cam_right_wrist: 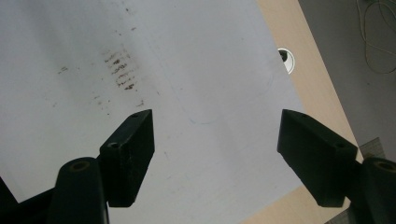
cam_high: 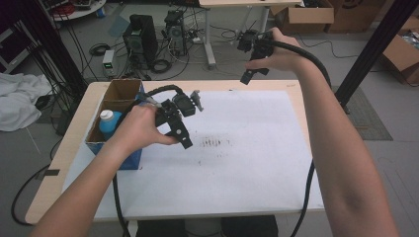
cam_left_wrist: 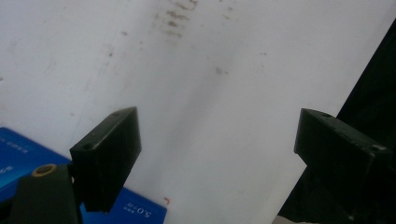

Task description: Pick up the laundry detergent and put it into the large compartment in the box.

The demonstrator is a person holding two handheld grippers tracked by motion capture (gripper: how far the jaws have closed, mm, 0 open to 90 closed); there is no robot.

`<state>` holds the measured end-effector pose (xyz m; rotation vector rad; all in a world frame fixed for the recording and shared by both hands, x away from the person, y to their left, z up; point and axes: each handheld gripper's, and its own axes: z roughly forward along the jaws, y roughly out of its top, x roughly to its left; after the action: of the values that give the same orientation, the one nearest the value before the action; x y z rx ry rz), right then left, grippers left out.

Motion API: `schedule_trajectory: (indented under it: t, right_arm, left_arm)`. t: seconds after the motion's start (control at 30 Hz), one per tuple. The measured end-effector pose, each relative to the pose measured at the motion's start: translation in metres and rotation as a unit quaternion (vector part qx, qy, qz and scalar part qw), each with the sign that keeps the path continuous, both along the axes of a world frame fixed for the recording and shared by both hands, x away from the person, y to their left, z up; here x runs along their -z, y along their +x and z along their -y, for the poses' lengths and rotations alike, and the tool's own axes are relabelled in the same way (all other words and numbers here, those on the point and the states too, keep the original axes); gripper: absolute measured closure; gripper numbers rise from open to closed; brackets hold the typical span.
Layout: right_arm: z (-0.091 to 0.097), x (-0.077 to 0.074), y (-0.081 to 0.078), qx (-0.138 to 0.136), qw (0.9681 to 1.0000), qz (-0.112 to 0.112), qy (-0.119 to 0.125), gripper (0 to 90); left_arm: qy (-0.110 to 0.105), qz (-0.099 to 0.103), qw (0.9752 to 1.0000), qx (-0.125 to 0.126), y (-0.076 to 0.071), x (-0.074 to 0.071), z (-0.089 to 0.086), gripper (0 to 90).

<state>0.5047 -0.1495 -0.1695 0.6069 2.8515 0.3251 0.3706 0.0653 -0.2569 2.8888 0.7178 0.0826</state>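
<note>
I read this as a lab or robotics workroom, not a home. Past the table (cam_high: 296,94) I see desktop computer towers (cam_high: 141,37) standing on a bare grey floor (cam_high: 232,54), tangled cables (cam_high: 163,64) and a small bench instrument (cam_high: 108,61). Cardboard boxes (cam_high: 304,17) sit stacked at the back right, beside black frame posts (cam_high: 373,47).

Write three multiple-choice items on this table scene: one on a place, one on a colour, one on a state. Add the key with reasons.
1. Where is the bottle?
A. on the white sheet
B. in the cardboard box
C. on the floor

2. What colour is its cap?
A. white
B. red
C. black

3. How do the left gripper's jaws stand?
A. shut on the bottle
B. shut empty
C. open, holding nothing

Key: B, it stands inside the cardboard box at the table's left; A, the cap is white above a blue body; C, bare white sheet shows between the jaws.
</note>
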Motion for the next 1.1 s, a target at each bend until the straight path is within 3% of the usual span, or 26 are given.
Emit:
schedule_trajectory:
  t: [0.13, 0.27, 0.5, 0.67, 1.1]
  right_arm:
    - [0.001, 0.0, 0.001, -0.001, 1.0, -0.001, -0.002, 27.5]
    - [0.003, 0.0, 0.001, 0.001, 1.0, -0.001, -0.001, 27.5]
    - [0.007, -0.001, 0.0, 0.006, 1.0, -0.001, -0.001, 27.5]
    - [0.007, -0.002, -0.001, 0.005, 1.0, -0.002, -0.004, 27.5]
    - [0.005, -0.001, 0.001, 0.004, 1.0, -0.004, -0.005, 27.5]
  left_arm:
    - [0.022, -0.004, 0.9993, 0.031, -0.007, 0.01, 0.015, 15.2]
    - [0.019, -0.016, 0.9985, 0.048, -0.011, 0.017, 0.026, 15.4]
    - [0.04, -0.013, 0.9957, 0.082, -0.018, 0.034, 0.04, 15.3]
    - [0.032, -0.019, 0.9942, 0.101, -0.02, 0.039, 0.045, 15.3]
    - [0.029, -0.023, 0.9941, 0.102, -0.019, 0.036, 0.046, 15.0]
